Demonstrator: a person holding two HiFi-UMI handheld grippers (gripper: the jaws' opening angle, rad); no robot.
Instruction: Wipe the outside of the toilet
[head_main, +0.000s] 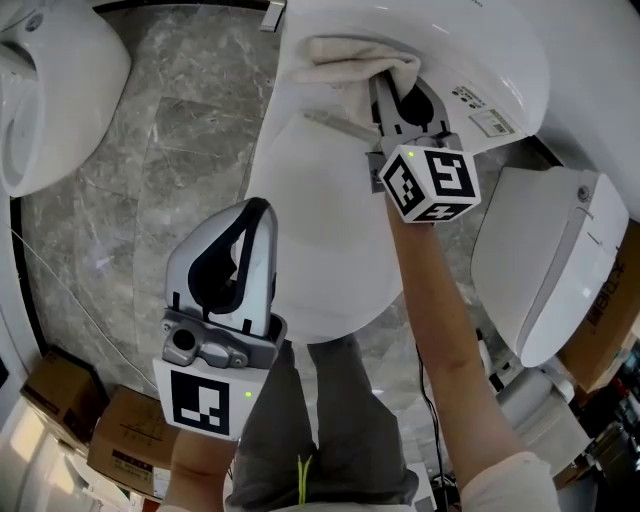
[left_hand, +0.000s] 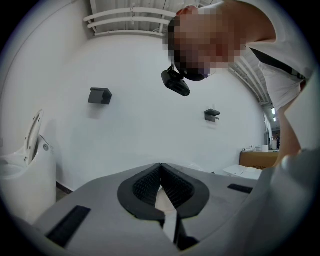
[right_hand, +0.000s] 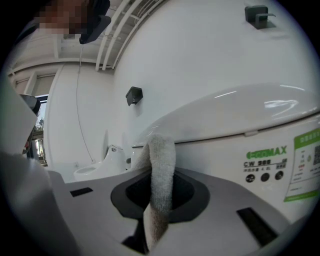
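Note:
A white toilet with its lid down fills the middle of the head view. At the back of the seat, near the tank, my right gripper is shut on a pale cloth that lies bunched against the porcelain. In the right gripper view the cloth hangs pinched between the jaws, right in front of the toilet. My left gripper hovers by the bowl's left front edge, shut and holding nothing. In its own view the left gripper points up at a white wall.
A second toilet stands at the top left and a third at the right. Cardboard boxes sit at the lower left on the grey marble floor. Printed labels are stuck on the tank.

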